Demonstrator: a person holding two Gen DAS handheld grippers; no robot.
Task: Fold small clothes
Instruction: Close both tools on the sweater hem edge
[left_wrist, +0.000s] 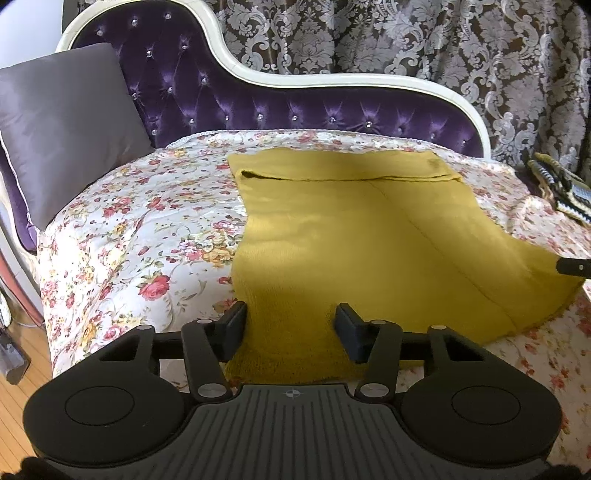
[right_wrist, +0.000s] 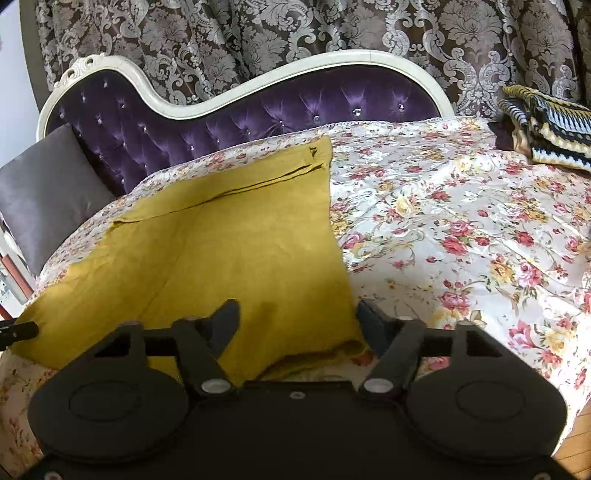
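Note:
A mustard-yellow knitted garment (left_wrist: 351, 229) lies spread flat on the floral bed cover (left_wrist: 147, 221), with its far end folded over. My left gripper (left_wrist: 291, 325) straddles the garment's near left corner; the cloth lies between its two fingers, and the jaws stand apart with no visible pinch. In the right wrist view the same garment (right_wrist: 229, 236) reaches my right gripper (right_wrist: 299, 321), whose fingers sit on either side of the near right corner, also apart. Each gripper's tip shows at the edge of the other's view.
A purple tufted backrest (left_wrist: 258, 99) with a white frame runs behind the cover. A grey cushion (left_wrist: 62, 125) leans at the left. A striped knitted piece (right_wrist: 550, 129) lies at the far right. Patterned curtains hang behind. Wooden floor (left_wrist: 22, 406) shows at the lower left.

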